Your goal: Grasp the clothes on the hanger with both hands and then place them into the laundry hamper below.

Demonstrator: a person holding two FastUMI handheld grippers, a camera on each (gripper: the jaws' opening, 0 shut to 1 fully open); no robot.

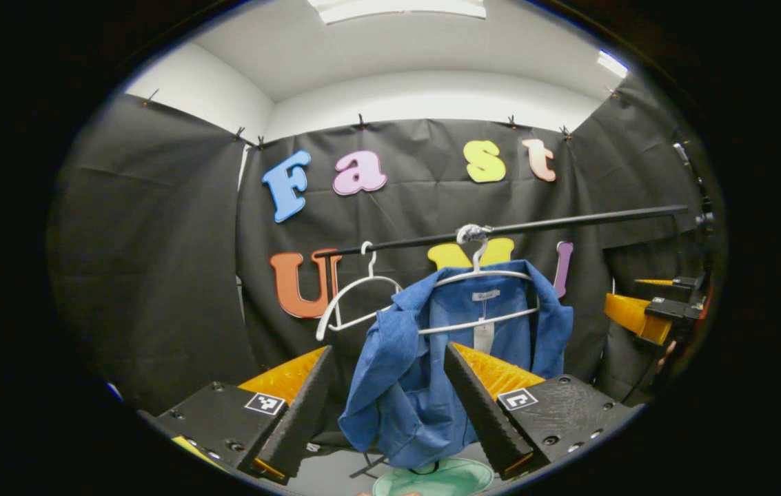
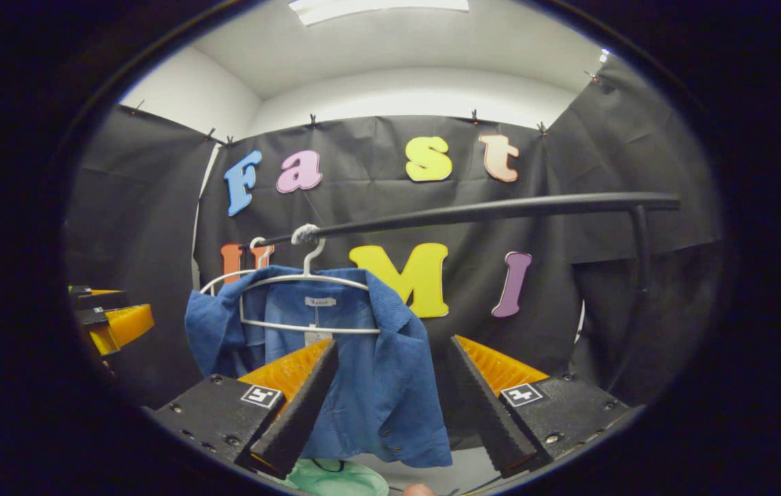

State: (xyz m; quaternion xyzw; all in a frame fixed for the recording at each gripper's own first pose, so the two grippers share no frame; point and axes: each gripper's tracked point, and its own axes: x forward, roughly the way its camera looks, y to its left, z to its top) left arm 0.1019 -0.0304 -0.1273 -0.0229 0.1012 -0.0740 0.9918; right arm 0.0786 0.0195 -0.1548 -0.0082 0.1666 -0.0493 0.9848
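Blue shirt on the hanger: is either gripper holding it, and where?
Neither. Both the left gripper and right gripper are open, short of the shirt.

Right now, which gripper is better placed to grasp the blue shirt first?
Probably left: the left gripper has the blue shirt hanging between its open fingers, while the right gripper frames only its edge.
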